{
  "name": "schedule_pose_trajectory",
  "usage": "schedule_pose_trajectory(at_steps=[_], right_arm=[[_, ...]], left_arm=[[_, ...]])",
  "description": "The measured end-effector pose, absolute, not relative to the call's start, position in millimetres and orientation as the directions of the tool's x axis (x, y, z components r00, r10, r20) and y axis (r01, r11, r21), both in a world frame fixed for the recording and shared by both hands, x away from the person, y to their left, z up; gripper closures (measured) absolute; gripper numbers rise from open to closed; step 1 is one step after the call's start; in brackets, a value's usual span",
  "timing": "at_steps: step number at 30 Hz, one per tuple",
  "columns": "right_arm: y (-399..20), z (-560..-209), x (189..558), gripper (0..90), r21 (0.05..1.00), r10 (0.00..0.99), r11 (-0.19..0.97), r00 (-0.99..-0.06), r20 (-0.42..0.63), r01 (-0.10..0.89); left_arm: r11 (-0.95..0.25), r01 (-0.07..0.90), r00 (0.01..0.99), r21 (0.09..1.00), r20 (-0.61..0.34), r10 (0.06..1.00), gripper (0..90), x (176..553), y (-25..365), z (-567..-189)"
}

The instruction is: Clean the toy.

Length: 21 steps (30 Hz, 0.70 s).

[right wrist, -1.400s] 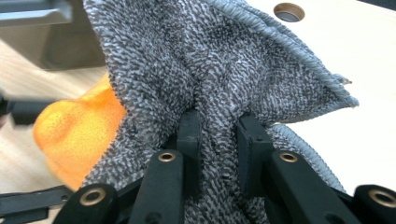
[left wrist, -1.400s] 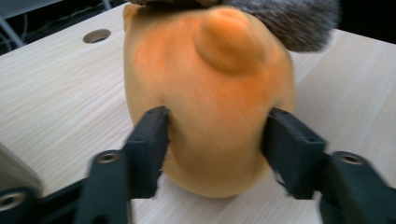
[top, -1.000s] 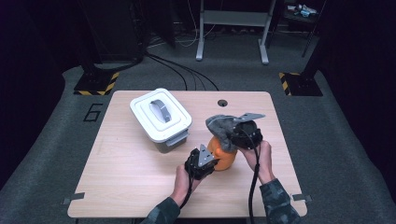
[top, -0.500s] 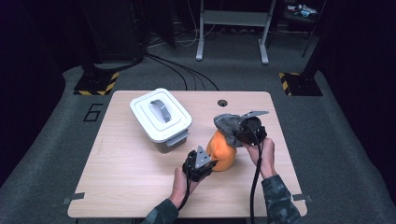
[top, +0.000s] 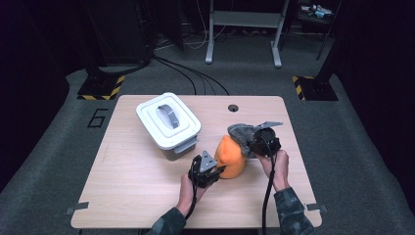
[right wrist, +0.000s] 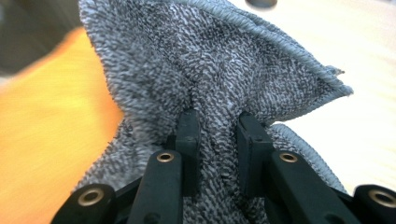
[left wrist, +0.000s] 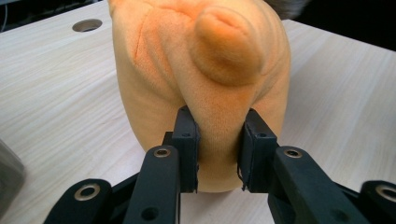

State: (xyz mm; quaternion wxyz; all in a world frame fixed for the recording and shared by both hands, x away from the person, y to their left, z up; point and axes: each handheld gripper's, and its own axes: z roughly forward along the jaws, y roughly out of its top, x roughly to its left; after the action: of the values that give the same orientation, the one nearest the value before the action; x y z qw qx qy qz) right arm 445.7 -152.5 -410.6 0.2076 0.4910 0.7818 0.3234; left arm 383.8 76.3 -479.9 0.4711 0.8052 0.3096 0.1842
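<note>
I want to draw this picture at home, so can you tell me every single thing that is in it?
Plush toy: one, orange, on the table's near right part, pinched by the left tool.
Cloth: one, grey terry, over the toy's far side, pinched by the right tool.
Box: one, white lid with grey handle, on the table's far left part.
Table: one, light wood, with a round hole near its far edge.
Cables: several, black, on the grey floor beyond the table.
Left tool: one, black, shut on the toy.
Right tool: one, black, shut on the cloth.
</note>
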Motion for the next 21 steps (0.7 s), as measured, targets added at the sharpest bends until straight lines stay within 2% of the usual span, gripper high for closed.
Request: schedule_pose_trajectory(at_steps=[2,3,5,7,9,11,16,21], right_arm=[[-150.3,-405.6,439.1,73.2,0.724,0.894,0.310,-0.448,-0.001,0.617],[-144.0,-398.0,426.9,73.2,0.746,0.877,0.313,-0.480,0.011,0.588],[-123.4,-387.9,403.2,73.2,0.770,0.822,0.382,-0.568,-0.030,0.511],[-118.1,-388.2,400.8,73.2,0.765,0.810,0.400,-0.585,-0.038,0.505],[-106.8,-396.5,402.2,73.4,0.742,0.809,0.442,-0.581,-0.087,0.505],[-111.5,-401.8,411.2,73.5,0.747,0.819,0.405,-0.572,-0.041,0.527],[-132.1,-415.5,439.4,73.5,0.713,0.878,0.344,-0.479,-0.014,0.610],[-141.8,-430.1,455.6,73.5,0.686,0.891,0.306,-0.452,0.037,0.660]], left_arm=[[-0.352,0.340,0.732,0.872,-0.010,0.681,71.1,388.2,78.1,-477.0],[-0.340,0.351,0.728,0.873,-0.026,0.686,71.0,390.3,79.0,-476.6],[-0.326,0.366,0.725,0.872,-0.047,0.687,71.1,393.9,79.5,-476.6],[-0.331,0.369,0.723,0.868,-0.045,0.689,71.0,395.1,78.8,-475.1],[-0.336,0.369,0.721,0.866,-0.039,0.692,71.2,394.1,78.5,-475.8],[-0.326,0.372,0.719,0.869,-0.048,0.694,71.3,394.1,78.9,-477.3],[-0.327,0.370,0.718,0.870,-0.044,0.695,71.5,390.2,80.7,-479.3],[-0.337,0.371,0.717,0.865,-0.037,0.696,71.0,387.7,84.5,-479.7]])
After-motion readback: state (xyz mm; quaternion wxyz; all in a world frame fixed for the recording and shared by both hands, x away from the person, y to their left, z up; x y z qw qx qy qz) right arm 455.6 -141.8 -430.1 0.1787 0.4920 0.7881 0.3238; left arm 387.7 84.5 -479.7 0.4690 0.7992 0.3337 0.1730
